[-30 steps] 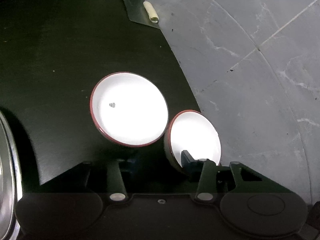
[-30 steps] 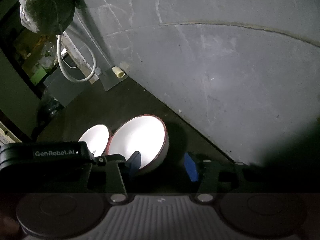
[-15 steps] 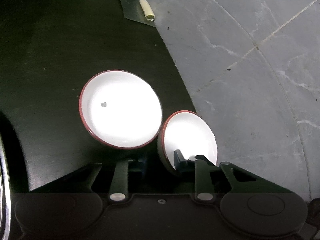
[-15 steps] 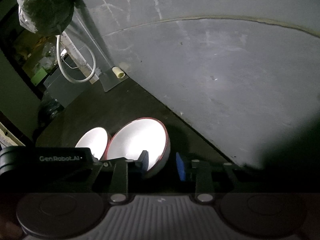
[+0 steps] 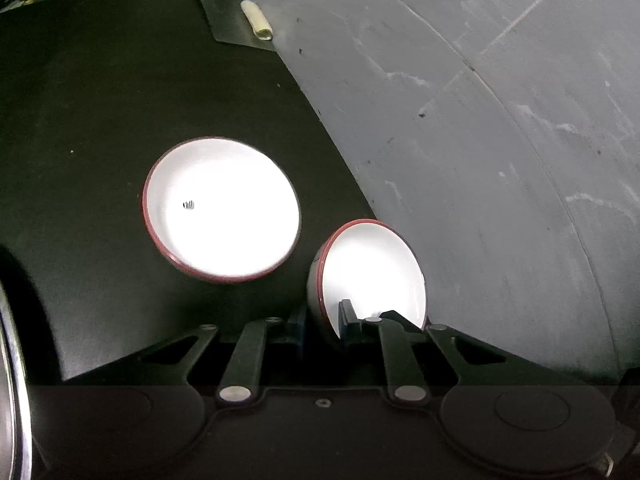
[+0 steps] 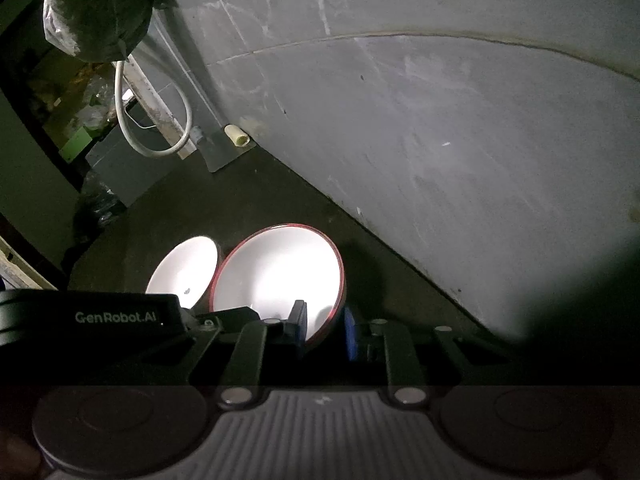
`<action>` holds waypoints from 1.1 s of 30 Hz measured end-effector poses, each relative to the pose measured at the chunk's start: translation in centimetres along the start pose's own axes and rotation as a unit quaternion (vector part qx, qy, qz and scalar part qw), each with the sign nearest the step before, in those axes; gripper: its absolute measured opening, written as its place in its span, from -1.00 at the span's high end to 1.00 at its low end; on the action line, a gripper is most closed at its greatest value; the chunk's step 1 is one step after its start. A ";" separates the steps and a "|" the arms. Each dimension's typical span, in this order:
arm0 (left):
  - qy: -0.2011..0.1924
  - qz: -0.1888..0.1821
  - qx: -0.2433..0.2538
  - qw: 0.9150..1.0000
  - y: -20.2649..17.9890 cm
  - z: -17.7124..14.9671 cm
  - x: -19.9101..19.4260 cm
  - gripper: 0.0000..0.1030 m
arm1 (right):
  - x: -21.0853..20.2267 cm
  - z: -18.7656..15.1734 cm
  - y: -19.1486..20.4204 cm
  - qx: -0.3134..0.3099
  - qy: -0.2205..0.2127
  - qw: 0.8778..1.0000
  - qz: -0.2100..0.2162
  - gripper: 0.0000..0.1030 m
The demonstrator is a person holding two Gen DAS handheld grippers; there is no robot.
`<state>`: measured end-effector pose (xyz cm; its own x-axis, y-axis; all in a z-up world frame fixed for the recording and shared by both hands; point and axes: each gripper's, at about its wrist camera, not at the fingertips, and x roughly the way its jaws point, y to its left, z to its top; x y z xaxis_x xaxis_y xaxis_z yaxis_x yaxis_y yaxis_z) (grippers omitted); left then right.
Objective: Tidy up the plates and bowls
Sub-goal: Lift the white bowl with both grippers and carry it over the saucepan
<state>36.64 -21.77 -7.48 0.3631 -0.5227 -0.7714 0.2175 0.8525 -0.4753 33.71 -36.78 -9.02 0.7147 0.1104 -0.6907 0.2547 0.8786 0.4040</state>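
Now both hand-held grippers have just been closing on rims: left hand-held gripper pinches the small bowl, right hand-held gripper pinches the large bowl alongside it.

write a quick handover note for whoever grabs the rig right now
Left hand-held gripper: jaws have just been closing, now shut on one side of the held bowl rim.
Right hand-held gripper: also just been closing, shut on what looks like the same bowl's opposite rim.
Marked bowl, with a small dark mark inside, sits free beside it on the dark counter.
Done: grip taken. Left: lift and probably nest the two bowls; nothing is stacked yet.
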 end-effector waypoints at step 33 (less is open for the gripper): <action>-0.033 -0.013 0.047 0.998 5.1 -3.9 -13.1 0.67 | -8.4 -5.1 8.6 -0.059 -0.024 0.997 0.050 0.58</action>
<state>29.48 -10.58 -1.49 0.4140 -0.5461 -0.7283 0.3111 0.8368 -0.4505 26.52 -27.80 -2.81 0.7641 0.1794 -0.6197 0.1051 0.9131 0.3939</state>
